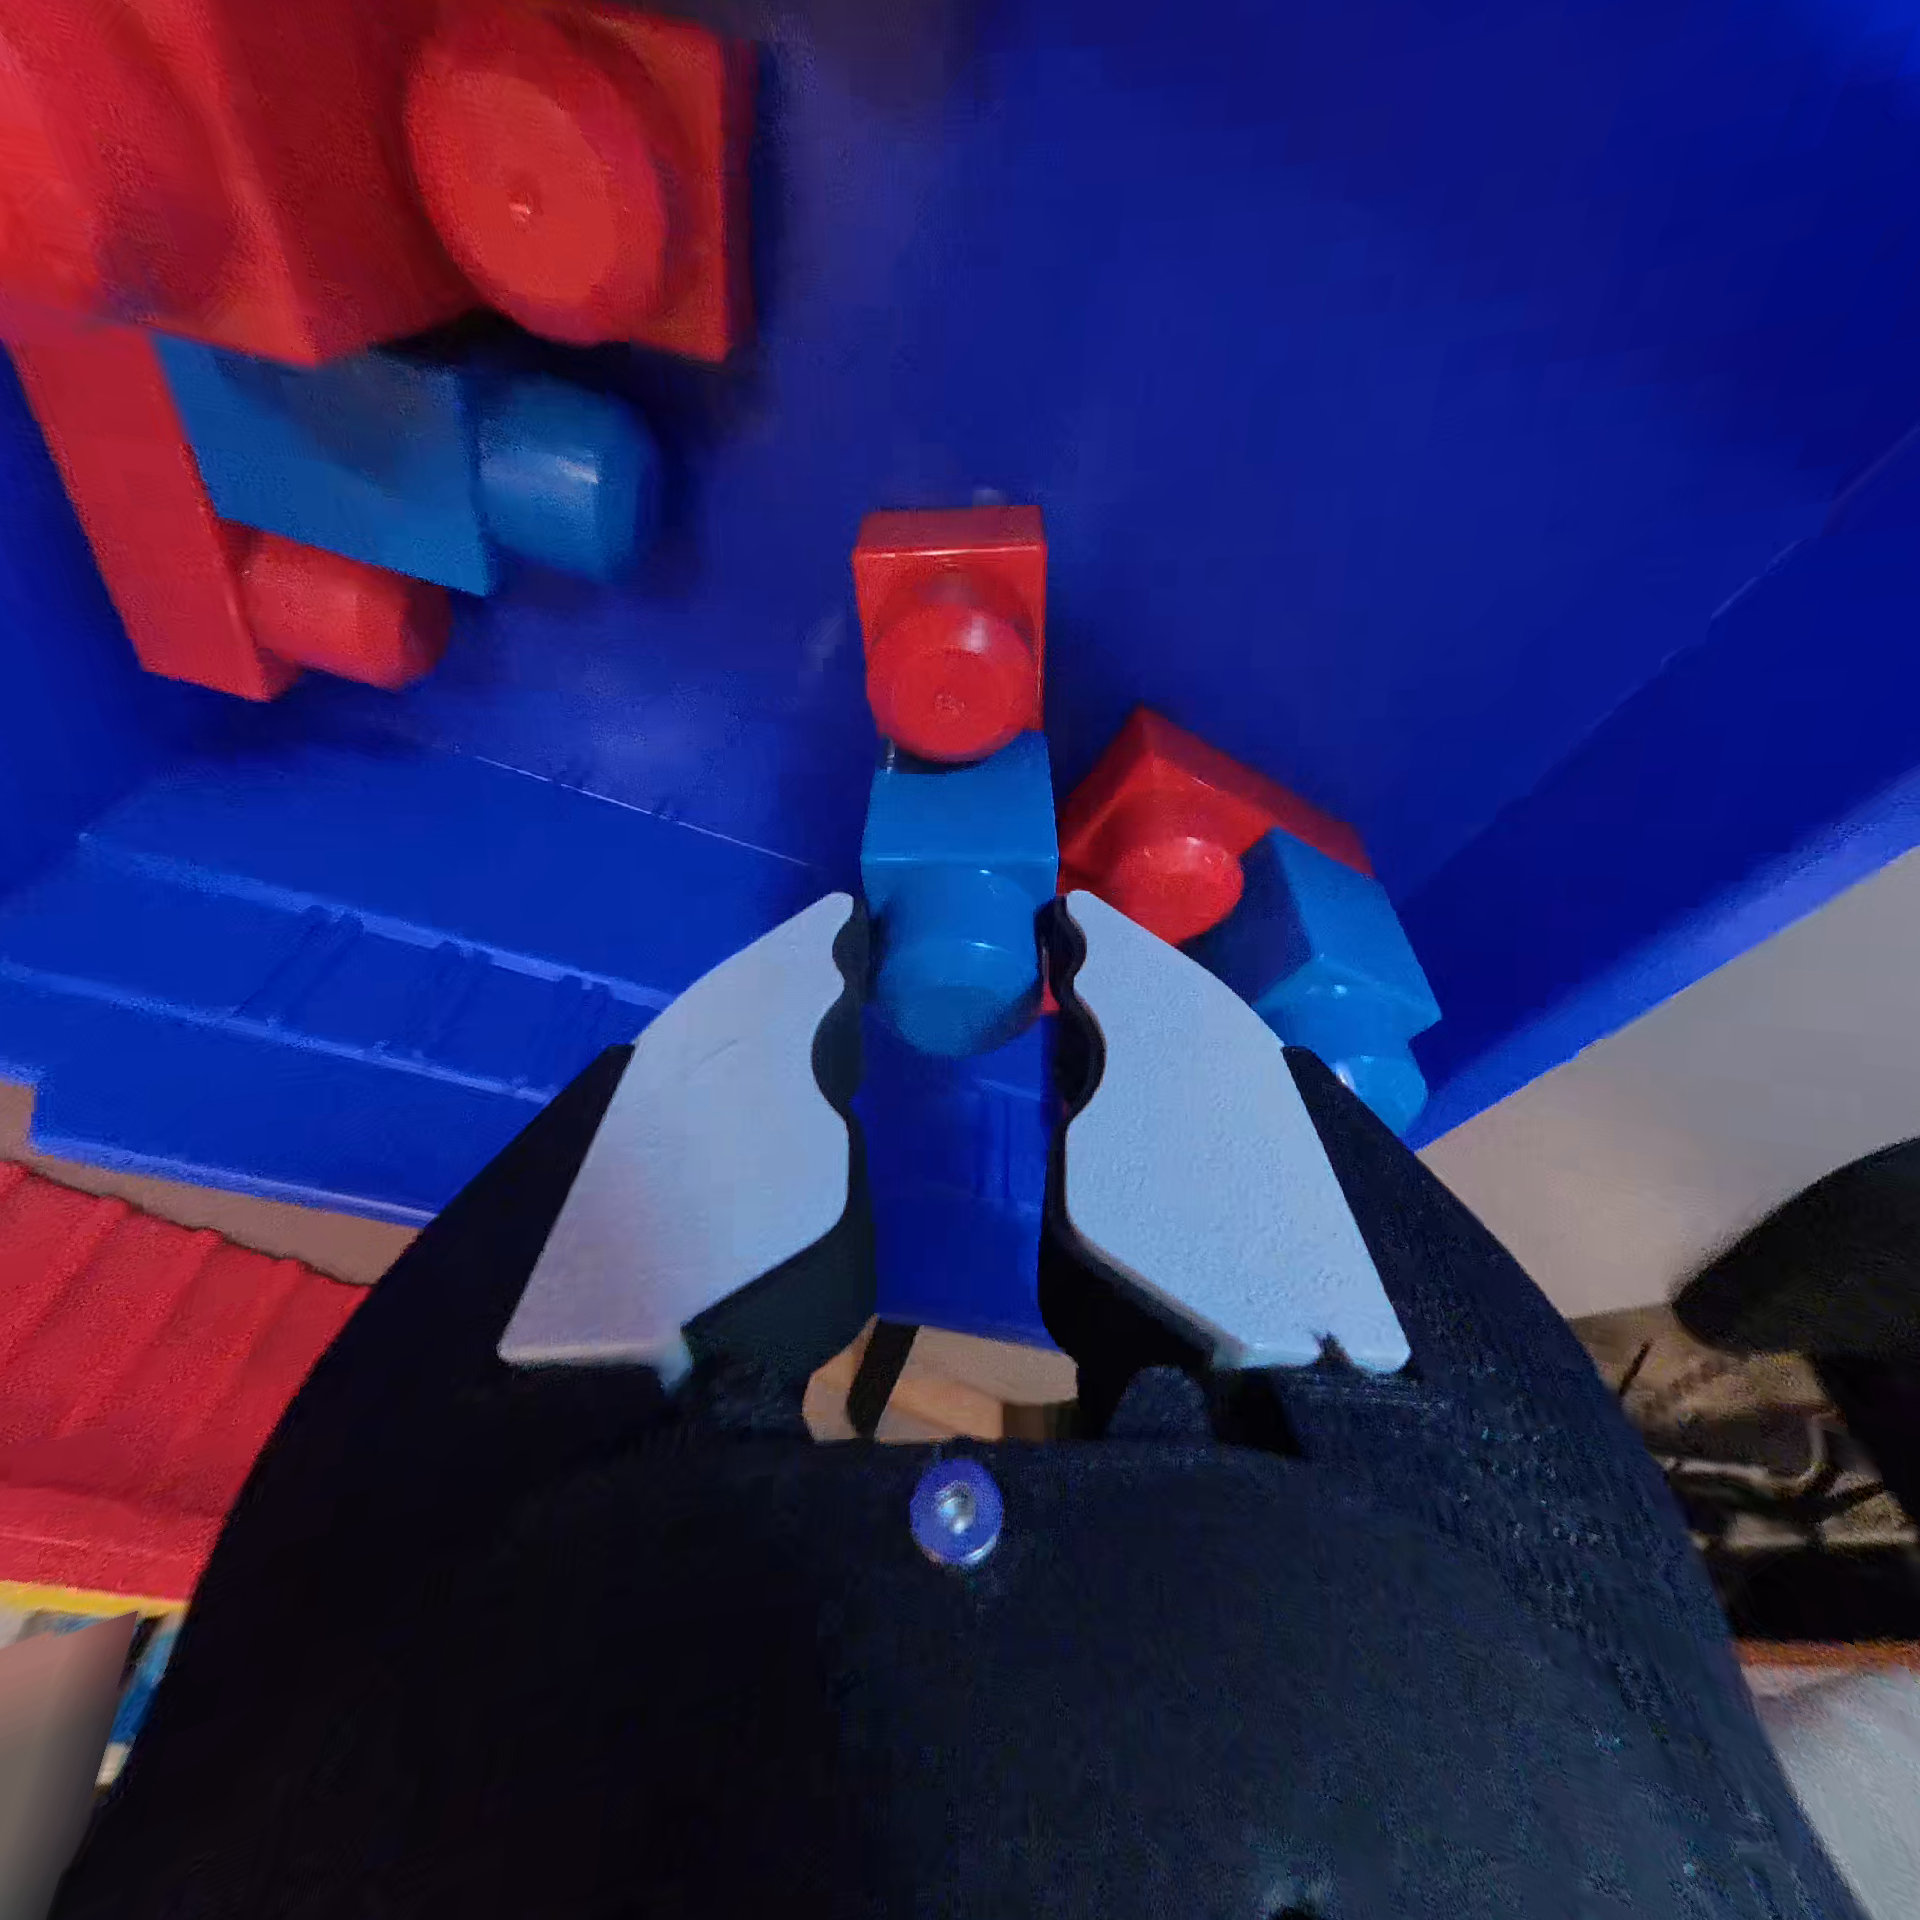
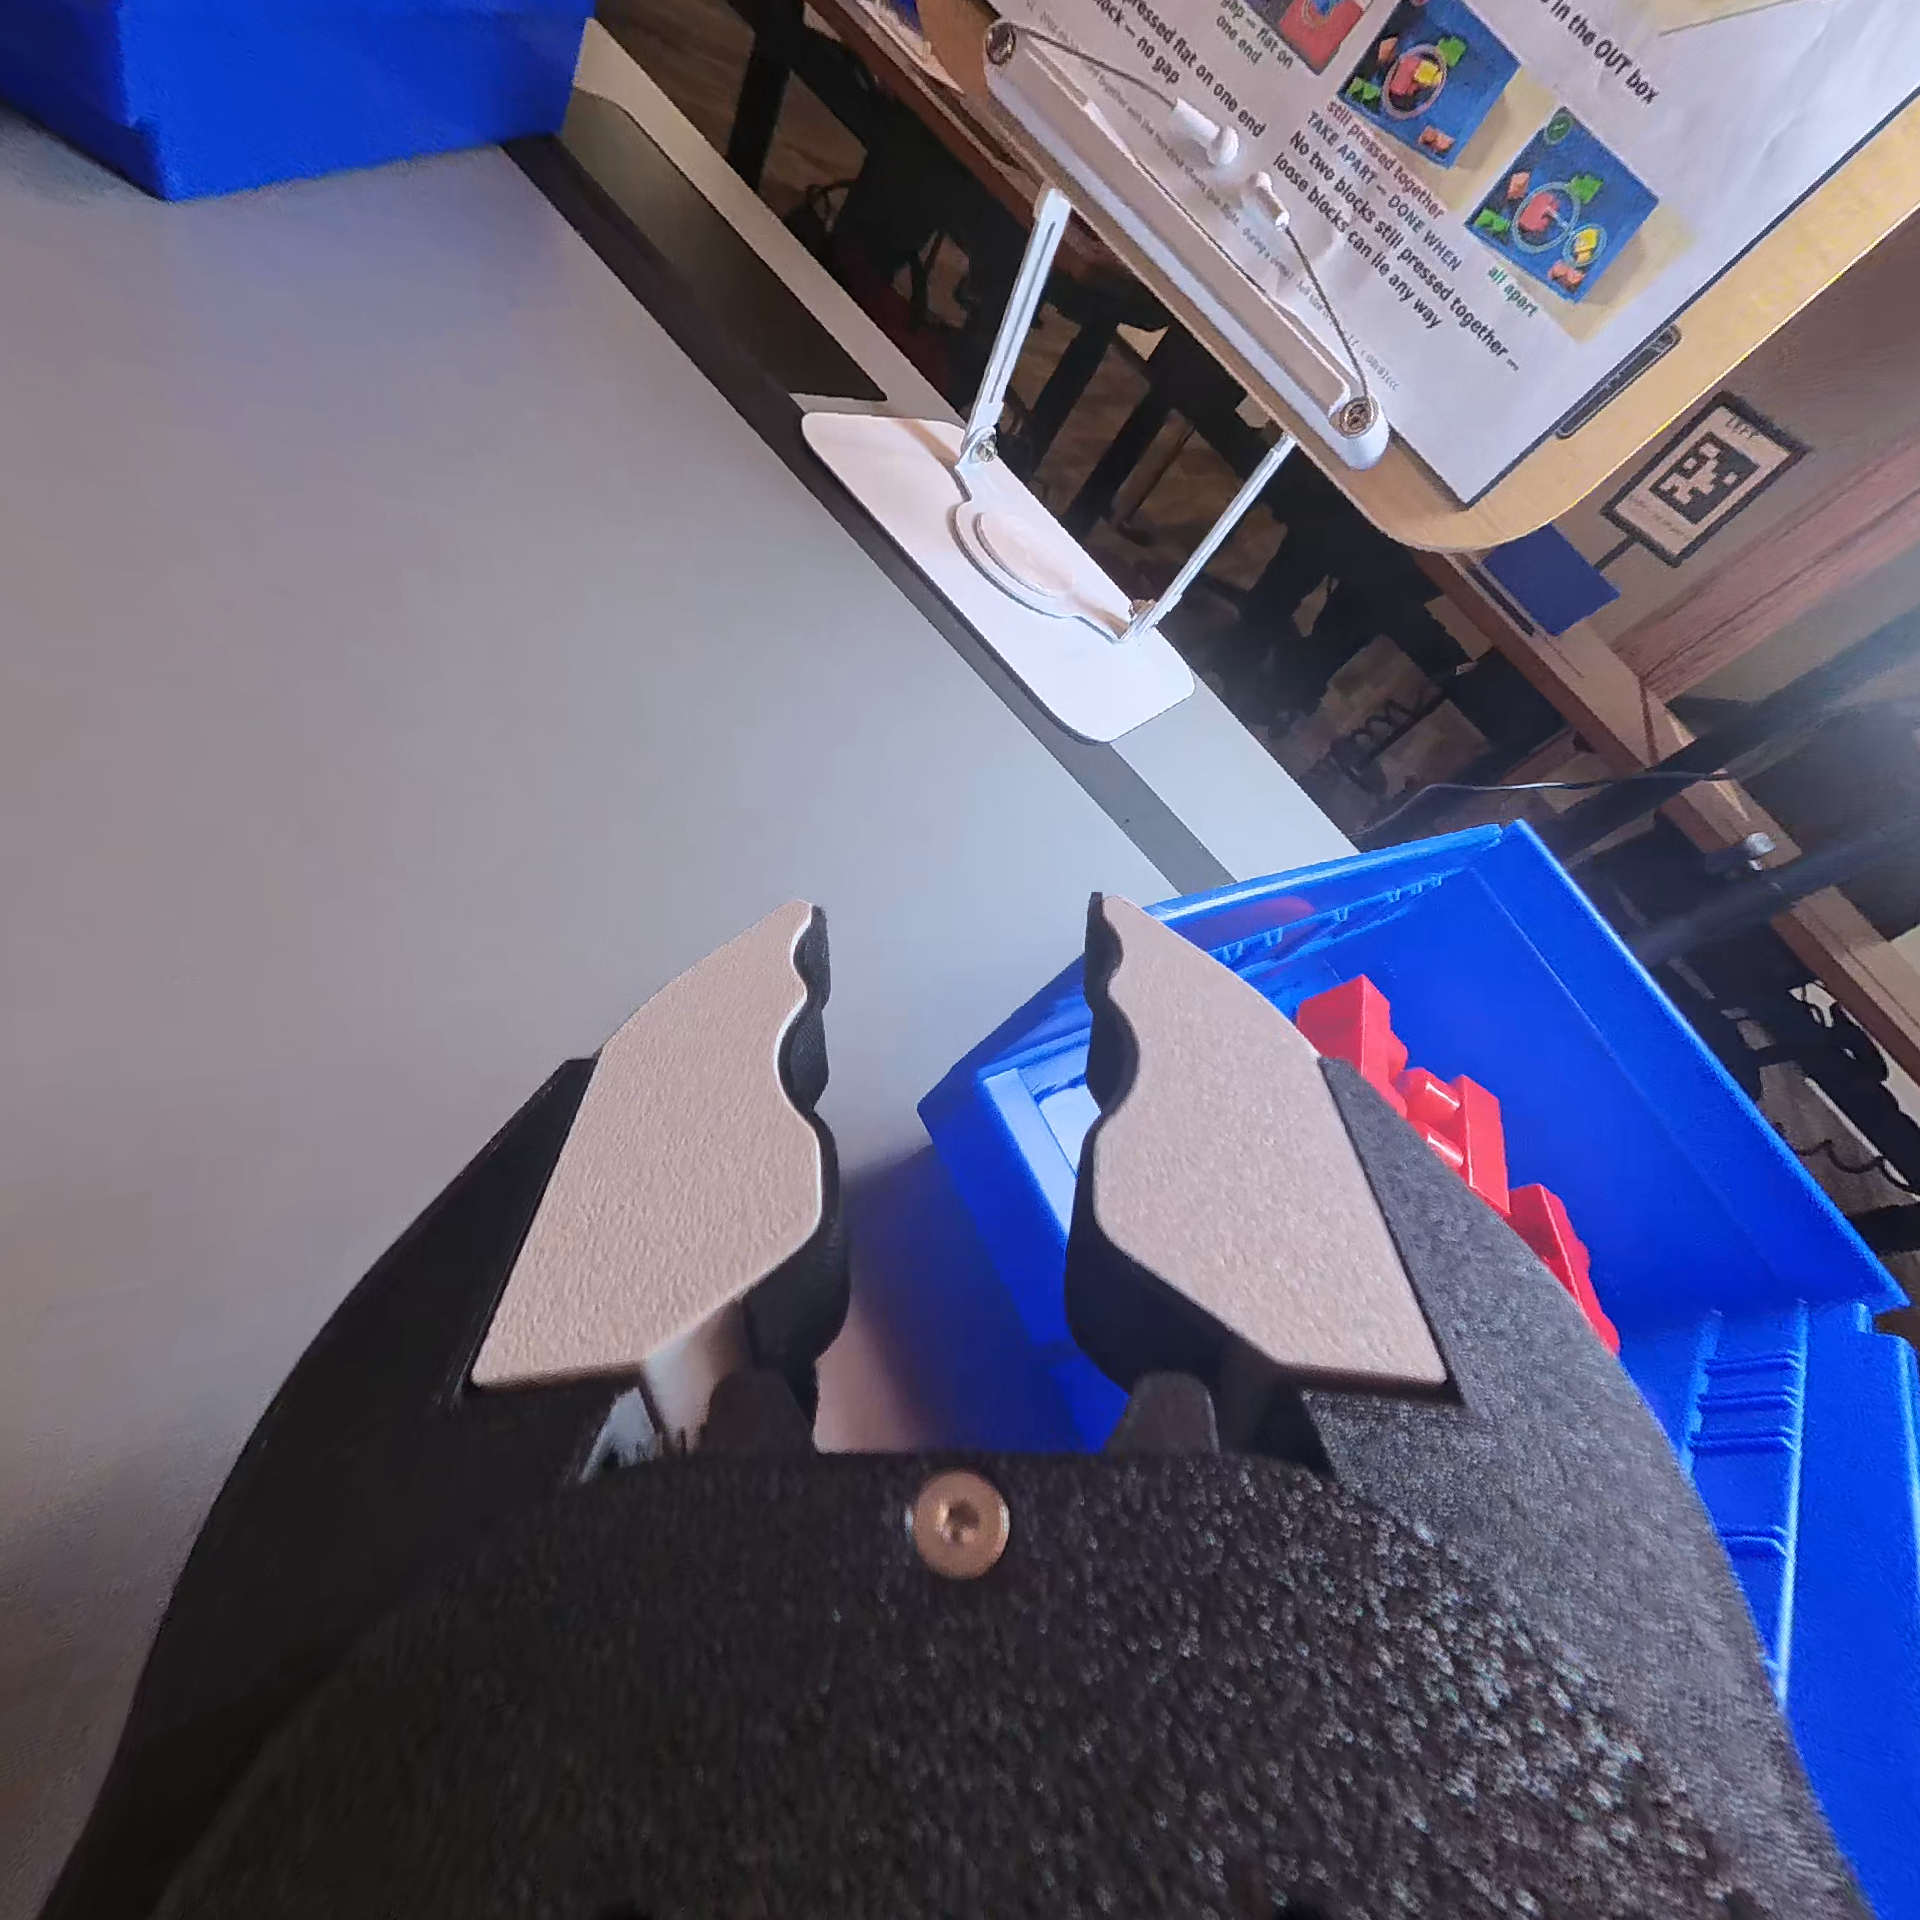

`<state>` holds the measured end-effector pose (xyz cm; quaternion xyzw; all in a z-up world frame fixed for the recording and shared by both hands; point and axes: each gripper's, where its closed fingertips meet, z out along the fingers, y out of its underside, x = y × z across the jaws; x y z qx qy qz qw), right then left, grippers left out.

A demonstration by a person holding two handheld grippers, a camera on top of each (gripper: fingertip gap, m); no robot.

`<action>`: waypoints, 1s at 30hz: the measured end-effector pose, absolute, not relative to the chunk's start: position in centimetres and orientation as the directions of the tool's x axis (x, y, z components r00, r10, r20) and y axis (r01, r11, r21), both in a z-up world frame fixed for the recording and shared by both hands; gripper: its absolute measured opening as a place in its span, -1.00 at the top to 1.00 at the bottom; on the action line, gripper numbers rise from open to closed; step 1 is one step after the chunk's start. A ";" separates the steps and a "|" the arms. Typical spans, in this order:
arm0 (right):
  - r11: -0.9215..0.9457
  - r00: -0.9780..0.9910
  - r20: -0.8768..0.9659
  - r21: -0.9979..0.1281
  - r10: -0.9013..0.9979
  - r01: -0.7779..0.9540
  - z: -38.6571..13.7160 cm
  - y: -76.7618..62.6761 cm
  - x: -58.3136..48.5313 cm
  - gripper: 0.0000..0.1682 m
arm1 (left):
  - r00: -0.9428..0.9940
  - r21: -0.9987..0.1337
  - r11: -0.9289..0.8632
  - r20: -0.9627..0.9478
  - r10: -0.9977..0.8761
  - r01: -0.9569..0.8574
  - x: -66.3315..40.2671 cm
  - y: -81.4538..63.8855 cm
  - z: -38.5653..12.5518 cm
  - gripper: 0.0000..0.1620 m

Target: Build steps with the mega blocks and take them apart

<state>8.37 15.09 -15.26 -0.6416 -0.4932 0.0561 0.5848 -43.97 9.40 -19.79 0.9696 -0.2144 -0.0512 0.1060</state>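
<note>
Blue plastic single-stud block sits clamped between our left tool fingers, inside the blue plastic bin; our right tool hangs apart and empty over the grey surface.

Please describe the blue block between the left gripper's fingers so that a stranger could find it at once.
Look inside the blue bin, near its lower wall. Three small blocks lie beyond the left gripper: the blue block sits between the fingertips. Unlike the other blue block at its right, it has a red block directly beyond it.
</note>
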 end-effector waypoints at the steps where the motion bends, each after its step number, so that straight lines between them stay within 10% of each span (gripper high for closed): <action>1: 0.173 0.504 0.510 -0.802 0.697 0.572 -15.3 15.1 8.4 0.44 | 0.886 0.234 -0.870 -0.060 -0.459 -0.435 -43.7 9.3 -19.5 0.59; 7: 0.183 0.505 0.502 -0.813 0.702 0.553 -14.9 14.6 8.0 0.44 | 0.806 0.062 -0.828 -0.202 -0.557 -0.557 -41.4 11.8 -14.1 0.59; 17: 0.132 0.217 0.173 -0.972 0.961 0.192 -11.0 5.7 2.6 0.22 | 0.539 -0.799 -0.138 -0.256 -0.802 -0.585 -13.0 6.1 -4.8 0.59; 22: 0.061 -0.038 0.057 -0.992 0.998 0.113 -9.9 0.6 1.3 0.14 | 0.379 -0.921 -0.047 -0.112 -0.919 -0.387 -2.9 -1.4 -8.6 0.59; 30: 0.075 -0.176 0.041 -0.979 0.984 0.188 -11.8 -1.5 1.6 0.57 | 0.320 -0.951 -0.150 0.059 -0.945 -0.269 -0.6 -2.3 -12.5 0.59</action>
